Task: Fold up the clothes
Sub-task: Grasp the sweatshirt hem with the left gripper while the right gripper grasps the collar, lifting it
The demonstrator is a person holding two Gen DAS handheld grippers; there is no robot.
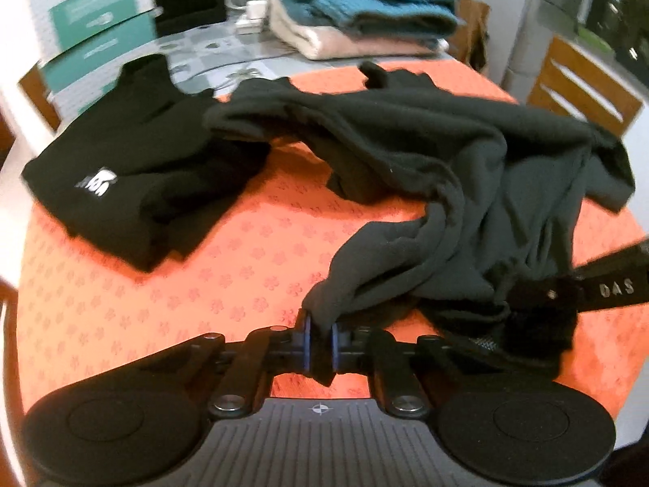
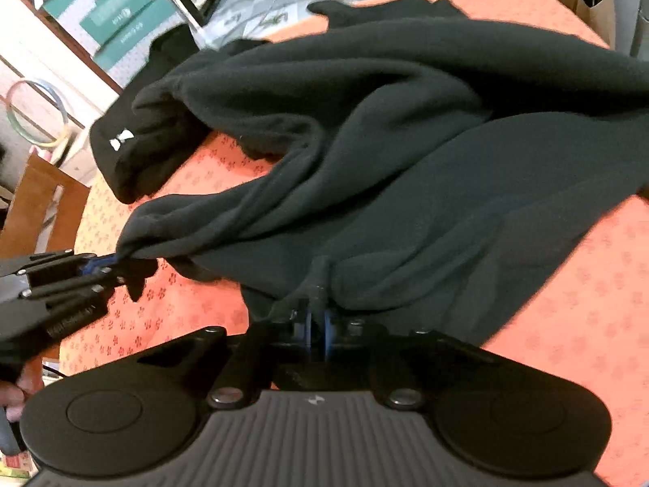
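The dark green-black fleece garment (image 1: 426, 162) lies crumpled and unfolded on the orange patterned tablecloth (image 1: 243, 251), with deep folds. Two bunched parts of its near edge are lifted off this cloth. The folded black garment with a white logo (image 1: 134, 186) rests flat on the same tablecloth, just beside the fleece, touching it.
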